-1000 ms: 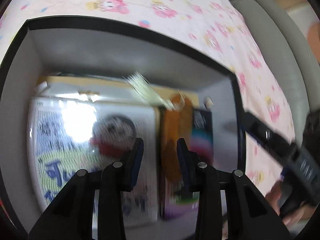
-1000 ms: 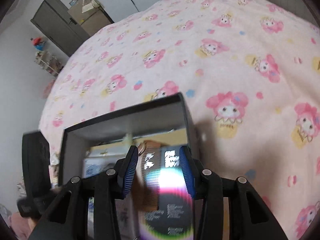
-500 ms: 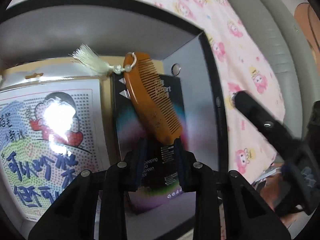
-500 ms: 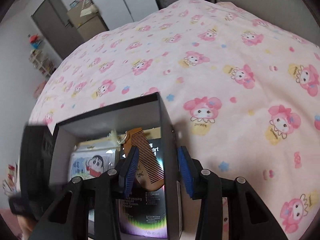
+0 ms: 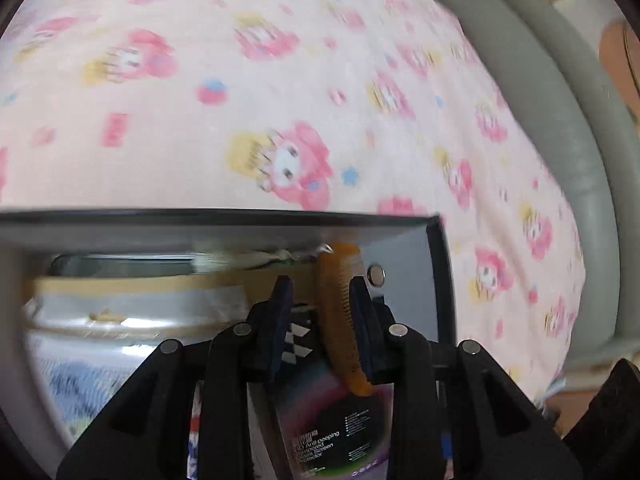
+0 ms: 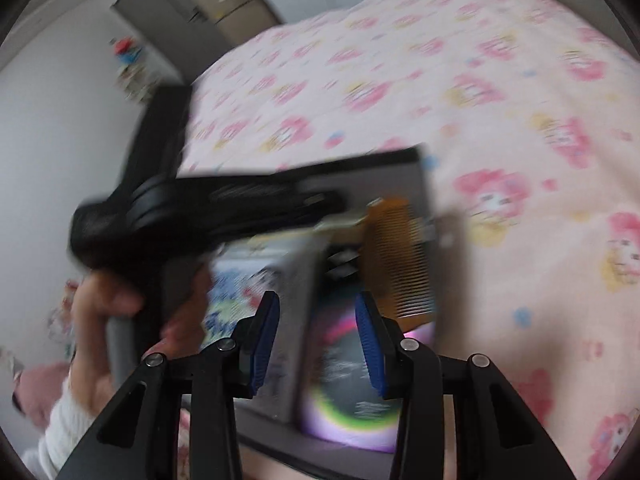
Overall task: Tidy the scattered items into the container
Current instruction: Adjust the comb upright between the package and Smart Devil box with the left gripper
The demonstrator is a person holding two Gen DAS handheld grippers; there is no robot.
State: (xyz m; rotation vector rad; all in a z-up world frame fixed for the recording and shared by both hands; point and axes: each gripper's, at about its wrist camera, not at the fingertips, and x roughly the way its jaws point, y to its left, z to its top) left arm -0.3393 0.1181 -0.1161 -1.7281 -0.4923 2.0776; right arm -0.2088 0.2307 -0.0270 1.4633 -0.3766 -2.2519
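Observation:
A black box (image 5: 240,216) with grey inner walls (image 6: 384,172) sits on the bed. An orange-brown comb (image 5: 340,312) with a pale tassel lies along the box's right wall (image 6: 396,264). Under it is a dark screen-protector pack (image 5: 328,420) with a rainbow print (image 6: 348,380). A cartoon-printed packet (image 5: 100,360) fills the left side. My left gripper (image 5: 319,292) hangs over the comb with its jaws opening. The comb shows between them, close to the right pad and apart from the left pad. My right gripper (image 6: 316,308) hovers over the pack, jaws closing on nothing.
A pink cartoon-print bedspread (image 6: 500,80) spreads around the box. A grey padded bed edge (image 5: 560,120) runs along the right. The left gripper's black body (image 6: 224,208) and the hand (image 6: 120,300) holding it cross the box's left half. Grey cupboards (image 6: 160,12) stand beyond the bed.
The comb went from lying slantwise on the pack to lying straight along the right wall. My left gripper shifted, and its body now cuts across the right wrist view. Both views are blurred.

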